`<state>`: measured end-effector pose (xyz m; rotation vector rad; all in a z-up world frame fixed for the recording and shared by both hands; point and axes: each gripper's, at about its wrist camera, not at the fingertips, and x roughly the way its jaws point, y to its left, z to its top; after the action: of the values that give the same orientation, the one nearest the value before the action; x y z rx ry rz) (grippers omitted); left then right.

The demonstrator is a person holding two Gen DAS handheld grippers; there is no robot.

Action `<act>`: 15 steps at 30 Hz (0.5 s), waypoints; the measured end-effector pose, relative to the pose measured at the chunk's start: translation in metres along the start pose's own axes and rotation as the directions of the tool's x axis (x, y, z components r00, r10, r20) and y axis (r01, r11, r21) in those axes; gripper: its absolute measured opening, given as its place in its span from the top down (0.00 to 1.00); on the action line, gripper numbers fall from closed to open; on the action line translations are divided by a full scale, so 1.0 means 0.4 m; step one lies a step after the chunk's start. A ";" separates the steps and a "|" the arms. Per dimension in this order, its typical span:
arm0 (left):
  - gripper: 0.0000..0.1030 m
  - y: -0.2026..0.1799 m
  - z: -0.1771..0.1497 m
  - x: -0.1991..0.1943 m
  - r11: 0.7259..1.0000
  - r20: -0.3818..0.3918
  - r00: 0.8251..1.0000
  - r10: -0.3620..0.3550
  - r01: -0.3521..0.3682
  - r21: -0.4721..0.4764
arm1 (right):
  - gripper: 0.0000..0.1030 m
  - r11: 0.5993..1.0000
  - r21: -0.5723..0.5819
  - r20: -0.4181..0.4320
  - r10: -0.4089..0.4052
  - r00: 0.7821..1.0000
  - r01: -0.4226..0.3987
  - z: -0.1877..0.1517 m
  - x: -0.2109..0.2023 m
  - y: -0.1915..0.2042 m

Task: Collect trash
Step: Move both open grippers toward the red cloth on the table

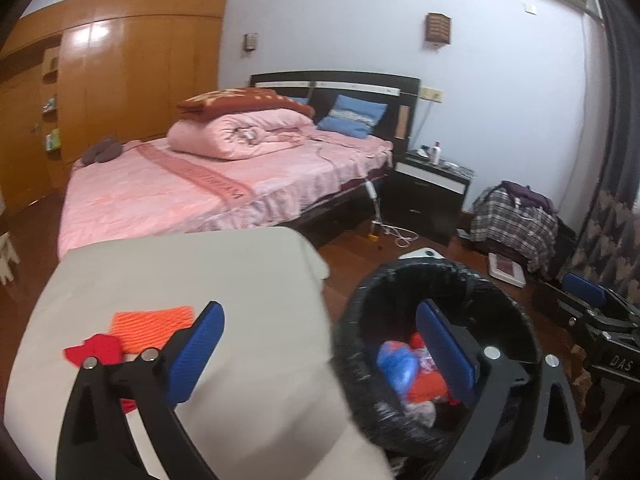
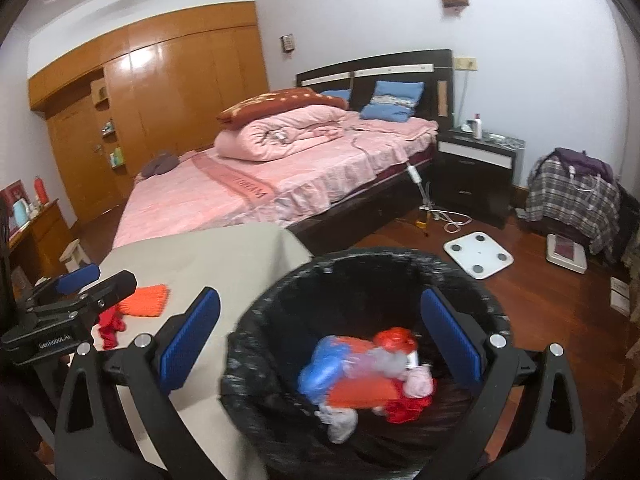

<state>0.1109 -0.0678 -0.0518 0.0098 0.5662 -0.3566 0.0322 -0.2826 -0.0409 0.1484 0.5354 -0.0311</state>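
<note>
The beige-covered table [image 2: 208, 256] carries an orange pad [image 2: 147, 300] and, apparently, crumpled red scrap [image 2: 110, 326].

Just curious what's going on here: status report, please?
Left gripper open, empty. Right gripper open over black bin. Orange piece and red scrap on table. Nothing in the way.

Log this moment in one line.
left hand-held gripper: open, empty | right hand-held gripper: open over bin | table: orange piece, red scrap left
</note>
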 end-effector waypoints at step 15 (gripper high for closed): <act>0.07 0.265 -0.051 -0.094 0.974 0.016 0.980 0.199 -0.196 -0.110 | 0.05 0.986 -0.087 -0.025 0.140 0.990 -0.141 0.015 0.090 0.262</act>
<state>0.1062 0.0462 -0.0585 -0.0427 0.5522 -0.1316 0.0735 -0.1797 -0.0402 0.1000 0.5430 0.1314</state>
